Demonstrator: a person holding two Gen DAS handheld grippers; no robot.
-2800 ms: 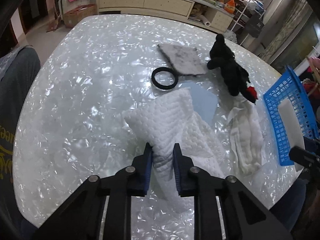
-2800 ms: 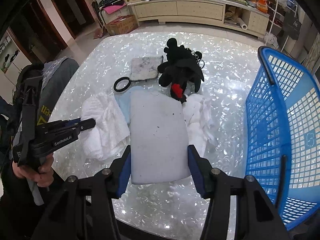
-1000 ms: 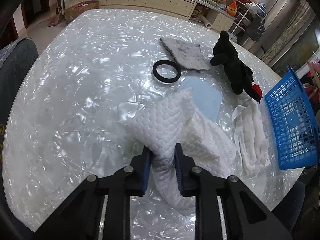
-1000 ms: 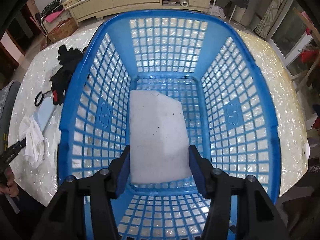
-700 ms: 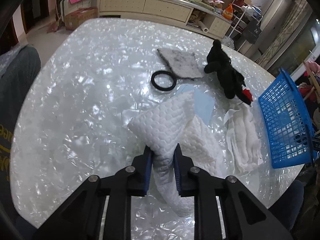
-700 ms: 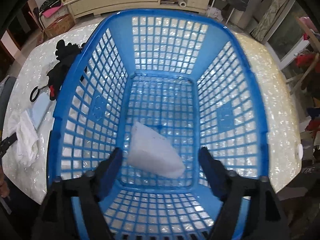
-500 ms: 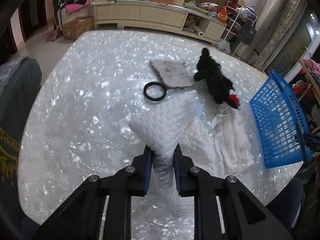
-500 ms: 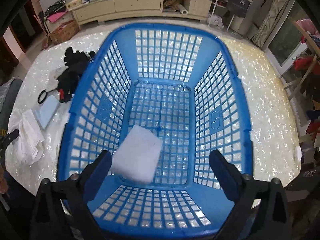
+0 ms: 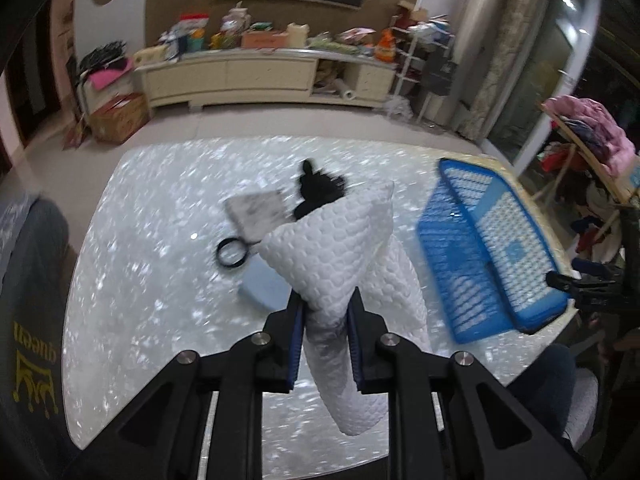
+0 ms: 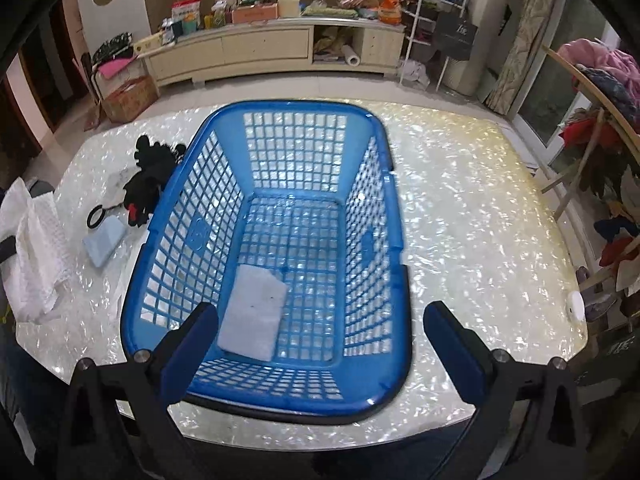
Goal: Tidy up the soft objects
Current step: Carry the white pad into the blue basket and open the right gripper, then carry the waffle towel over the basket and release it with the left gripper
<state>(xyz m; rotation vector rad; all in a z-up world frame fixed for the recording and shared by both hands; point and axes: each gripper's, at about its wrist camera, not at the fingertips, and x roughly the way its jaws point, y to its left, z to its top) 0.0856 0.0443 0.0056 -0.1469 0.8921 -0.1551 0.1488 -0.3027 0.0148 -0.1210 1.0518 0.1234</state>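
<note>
Hanging lengthwise from the left gripper [image 9: 325, 334], the white quilted cloth [image 9: 336, 252] is pinched between the narrow pads, its long axis running up and away over the table [image 9: 152, 280]. Spread wide with nothing between them, the right gripper [image 10: 320, 330] jaws have just been opening above the blue basket [image 10: 384, 208], where the white foam pad [image 10: 254, 318] lies flat near the front left corner.

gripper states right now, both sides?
Left gripper: shut on the white quilted cloth.
Right gripper: open, jaws just opened, nothing between them; white foam pad lies in the blue basket.
</note>
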